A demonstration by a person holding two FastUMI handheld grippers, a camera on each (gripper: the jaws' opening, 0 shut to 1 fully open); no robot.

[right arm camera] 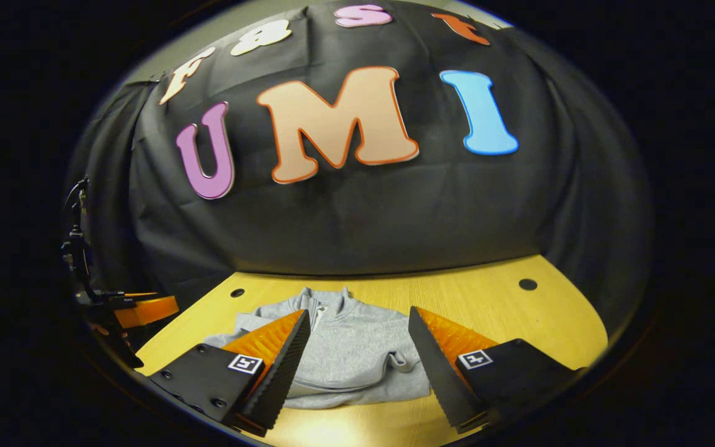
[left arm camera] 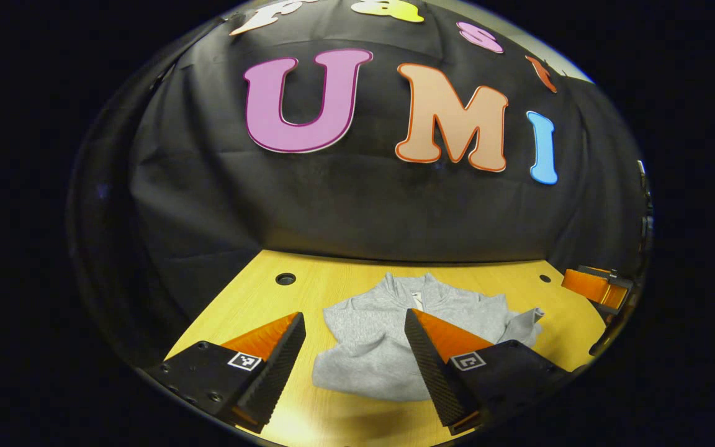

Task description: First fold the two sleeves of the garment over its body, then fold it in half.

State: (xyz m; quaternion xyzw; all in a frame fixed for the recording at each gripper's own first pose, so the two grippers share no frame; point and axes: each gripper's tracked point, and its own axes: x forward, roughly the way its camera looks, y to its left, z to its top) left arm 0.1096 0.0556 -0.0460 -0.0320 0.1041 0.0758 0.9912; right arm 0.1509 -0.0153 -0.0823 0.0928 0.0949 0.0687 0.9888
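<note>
A grey sweatshirt point(left arm camera: 388, 338) lies bunched into a compact pile on the wooden table point(left arm camera: 252, 298), collar toward the wall, with a bit of sleeve poking out at its right side point(left arm camera: 528, 323). My left gripper point(left arm camera: 354, 323) hovers above its near edge, open, nothing between the fingers. In the right gripper view the same sweatshirt point(right arm camera: 351, 351) lies flat with its collar up at the back, and my right gripper point(right arm camera: 357, 320) hangs over it, open and empty. The right gripper point(left arm camera: 599, 287) also appears at the far right of the left gripper view.
The table point(right arm camera: 519, 316) has round holes near its back corners point(left arm camera: 285, 279) point(right arm camera: 527, 284). The black cloth wall point(left arm camera: 357, 205) closes off the back. The left gripper point(right arm camera: 140, 310) and its cable stand at the left edge of the right gripper view.
</note>
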